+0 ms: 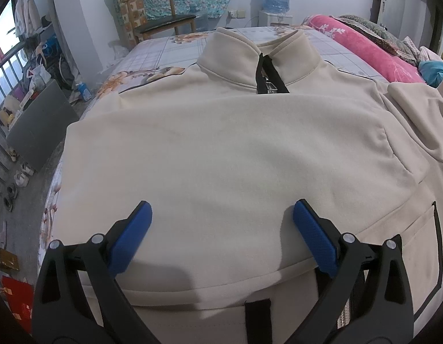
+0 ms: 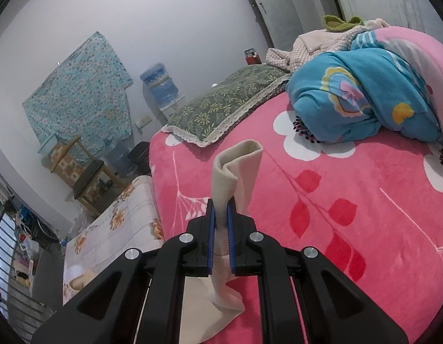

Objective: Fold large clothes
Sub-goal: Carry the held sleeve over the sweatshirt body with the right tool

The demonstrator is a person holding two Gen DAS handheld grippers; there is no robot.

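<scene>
A large cream zip-neck jacket (image 1: 221, 149) lies spread on the bed, collar at the far end, one sleeve folded across its chest. Above its lower half hovers my left gripper (image 1: 221, 215), open, its blue pads wide apart and nothing between them. In the right wrist view my right gripper (image 2: 220, 215) is shut on a bunched cream sleeve end (image 2: 238, 166) of the jacket, held up over the pink blanket (image 2: 350, 215). The cloth sticks out past the fingertips and hangs down below them.
A pink floral blanket (image 1: 373, 48), a green patterned pillow (image 2: 230, 106) and a blue bundled quilt (image 2: 359, 94) lie on the right of the bed. A wooden chair (image 1: 164, 20) and a water dispenser (image 1: 275, 0) stand by the far wall. Shoes and clutter line the floor at left.
</scene>
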